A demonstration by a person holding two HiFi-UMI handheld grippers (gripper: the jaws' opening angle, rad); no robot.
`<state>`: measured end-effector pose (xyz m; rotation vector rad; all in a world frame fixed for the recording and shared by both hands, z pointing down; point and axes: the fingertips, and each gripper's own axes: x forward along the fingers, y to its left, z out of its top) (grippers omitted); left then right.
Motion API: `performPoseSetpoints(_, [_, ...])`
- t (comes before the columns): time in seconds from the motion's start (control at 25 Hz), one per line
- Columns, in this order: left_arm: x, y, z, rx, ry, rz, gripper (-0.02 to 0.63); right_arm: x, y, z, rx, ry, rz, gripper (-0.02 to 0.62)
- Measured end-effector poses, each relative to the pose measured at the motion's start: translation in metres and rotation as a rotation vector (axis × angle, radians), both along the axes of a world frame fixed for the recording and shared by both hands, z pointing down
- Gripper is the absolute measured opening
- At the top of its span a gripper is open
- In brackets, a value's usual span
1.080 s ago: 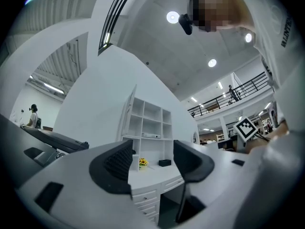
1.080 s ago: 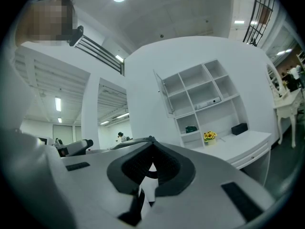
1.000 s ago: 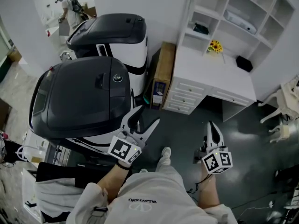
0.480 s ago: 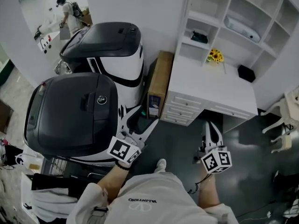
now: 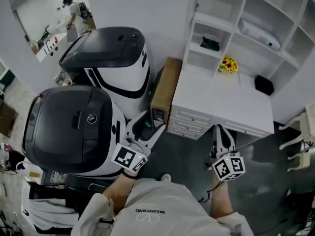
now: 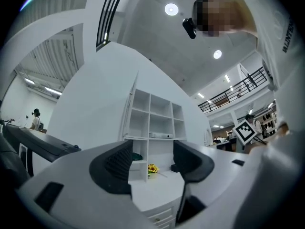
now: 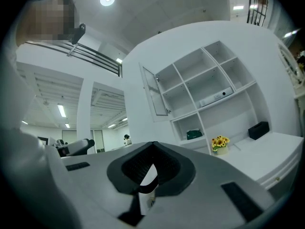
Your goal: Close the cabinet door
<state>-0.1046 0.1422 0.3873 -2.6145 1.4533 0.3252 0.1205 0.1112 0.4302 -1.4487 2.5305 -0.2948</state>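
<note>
The white shelf cabinet point(image 5: 246, 23) stands on a white desk point(image 5: 221, 102). Its narrow door point(image 7: 155, 95) at the upper left compartment is swung open; in the head view I see that door point(image 5: 193, 11) edge-on. My left gripper point(image 5: 151, 123) is open and empty, held low in front of the desk's drawers, far short of the door. In the left gripper view the cabinet point(image 6: 155, 123) shows between the left gripper point(image 6: 152, 154) jaws. My right gripper point(image 5: 220, 130) is shut with nothing in it, near the desk's front edge. The right gripper point(image 7: 152, 146) jaw tips meet.
Two large black-and-white machines point(image 5: 69, 127) point(image 5: 115, 58) stand at the left. A cardboard box point(image 5: 165, 85) leans between them and the desk. Yellow flowers point(image 5: 227, 63) and a black box point(image 5: 264, 84) sit on the desk. A white chair point(image 5: 300, 141) is at the right.
The view has advanced toward the desk and cabinet, which now sit lower and nearer. Both grippers keep the same pose and jaw state.
</note>
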Motion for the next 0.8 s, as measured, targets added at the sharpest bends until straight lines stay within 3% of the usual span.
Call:
performPoseSetpoints(0.44, [0.004,-0.052,0.001,0.003,0.003,-0.018,0.25,0.002,-0.063,0.004,-0.004,-0.005,-0.022,0.009])
performPoseSetpoints(0.8, [-0.003,-0.146,-0.026,0.088,0.056,0.039,0.25,-0.01,-0.142,-0.038,0.095,0.024,-0.021,0.009])
